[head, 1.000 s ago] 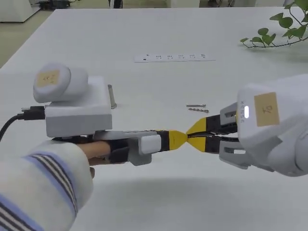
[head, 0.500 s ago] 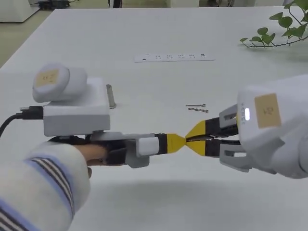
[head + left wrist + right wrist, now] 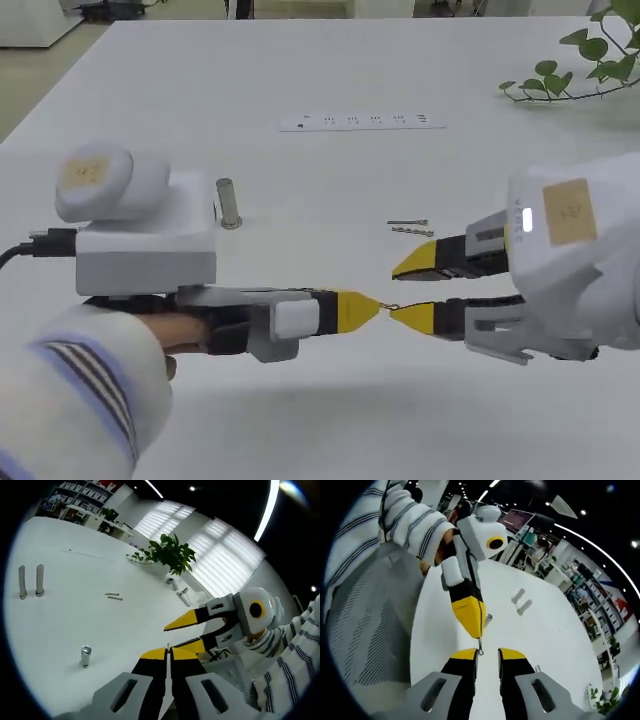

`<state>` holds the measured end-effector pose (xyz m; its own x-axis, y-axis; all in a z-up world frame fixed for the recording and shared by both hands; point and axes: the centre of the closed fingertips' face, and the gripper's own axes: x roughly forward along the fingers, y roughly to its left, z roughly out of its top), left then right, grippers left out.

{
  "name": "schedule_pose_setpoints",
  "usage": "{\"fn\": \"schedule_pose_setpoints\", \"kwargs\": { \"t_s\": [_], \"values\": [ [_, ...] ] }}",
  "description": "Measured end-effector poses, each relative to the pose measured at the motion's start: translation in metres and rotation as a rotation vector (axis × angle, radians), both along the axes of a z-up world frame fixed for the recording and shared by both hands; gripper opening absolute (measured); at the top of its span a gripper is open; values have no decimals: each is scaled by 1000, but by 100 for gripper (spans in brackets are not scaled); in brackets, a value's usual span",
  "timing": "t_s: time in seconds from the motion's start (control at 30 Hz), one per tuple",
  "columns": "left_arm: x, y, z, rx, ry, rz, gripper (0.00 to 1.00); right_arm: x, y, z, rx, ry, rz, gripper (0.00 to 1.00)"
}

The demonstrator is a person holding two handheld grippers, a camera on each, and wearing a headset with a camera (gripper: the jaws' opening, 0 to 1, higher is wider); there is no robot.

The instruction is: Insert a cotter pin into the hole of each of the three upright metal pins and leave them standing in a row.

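My left gripper (image 3: 372,308) is shut on a thin cotter pin (image 3: 388,306), which sticks out of its yellow tips. My right gripper (image 3: 405,293) faces it tip to tip and stands open, its jaws above and below the pin's free end. In the right gripper view the cotter pin (image 3: 480,645) hangs from the left gripper (image 3: 479,635) beside one of my open fingers (image 3: 465,655). One upright metal pin (image 3: 226,203) stands behind the left gripper. The left gripper view shows two metal pins (image 3: 30,581) upright together and a third (image 3: 85,656) apart. Two spare cotter pins (image 3: 410,226) lie on the table.
A white power strip (image 3: 362,121) lies farther back on the white table (image 3: 330,420). A green plant sprig (image 3: 590,60) reaches in at the back right. A striped sleeve (image 3: 70,400) covers the near left.
My right gripper has opened and let go of the cotter pin, which stays in the shut left gripper. The left gripper has drifted slightly left and down.
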<state>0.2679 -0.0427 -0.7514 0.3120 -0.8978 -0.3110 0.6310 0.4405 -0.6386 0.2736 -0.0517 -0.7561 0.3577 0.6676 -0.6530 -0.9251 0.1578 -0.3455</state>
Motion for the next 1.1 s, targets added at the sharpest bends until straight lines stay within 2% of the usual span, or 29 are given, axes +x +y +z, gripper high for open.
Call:
{"fn": "schedule_pose_setpoints", "kwargs": {
  "t_s": [0.03, 0.13, 0.17, 0.23, 0.27, 0.33, 0.47, 0.53, 0.63, 0.7, 0.77, 0.87, 0.9, 0.93, 0.97, 1.0, 1.1],
  "values": [
    [-2, 0, 1, -3, -6, -8, 0, -3, 0, -2, 12, 45, -1, 17],
    [-6, 0, 5, 10, -90, -60, 0, -13, 4, -1, 98, 180, -13, 17],
    [-8, 0, 6, 10, -109, -74, 0, -15, 7, 2, 143, 214, -21, 17],
    [-11, 0, 8, 11, -137, -98, 0, -17, 7, 2, 157, 242, -17, 17],
    [-14, 0, 8, 19, -158, -118, 0, -17, 6, 2, 153, 241, -15, 16],
    [-19, 1, 6, 35, -178, -151, 0, -20, 6, 1, 144, 240, -4, 15],
    [-23, 2, 4, 43, -198, -181, 0, -30, 6, -5, 127, 281, 27, 12],
    [-25, 2, 4, 39, -188, -189, 0, -33, 7, -7, 119, 288, 38, 11],
    [-26, 3, 4, 36, -192, -198, 0, -37, 7, -11, 115, 305, 53, 10],
    [-28, 2, 4, 32, -189, -211, 0, -42, 9, -12, 118, 334, 73, 9],
    [-31, 2, 4, 33, -199, -228, 0, -42, 9, -13, 118, 334, 78, 7],
    [-34, 2, 2, 33, -193, -240, 0, -46, 9, -13, 118, 354, 95, 6],
    [-35, 2, 2, 33, -194, -243, 0, -48, 10, -13, 126, 377, 94, 6],
    [-37, 3, 2, 27, -185, -252, 0, -54, 11, -13, 137, 422, 95, 6],
    [-39, 3, 2, 24, -178, -260, 0, -55, 11, -13, 145, 440, 96, 5],
    [-40, 4, 1, 29, -178, -266, 0, -54, 11, -13, 148, 431, 102, 5],
    [-46, 6, -3, 51, -188, -301, 0, -58, 12, -11, 150, 451, 118, 5]
  ]
}}
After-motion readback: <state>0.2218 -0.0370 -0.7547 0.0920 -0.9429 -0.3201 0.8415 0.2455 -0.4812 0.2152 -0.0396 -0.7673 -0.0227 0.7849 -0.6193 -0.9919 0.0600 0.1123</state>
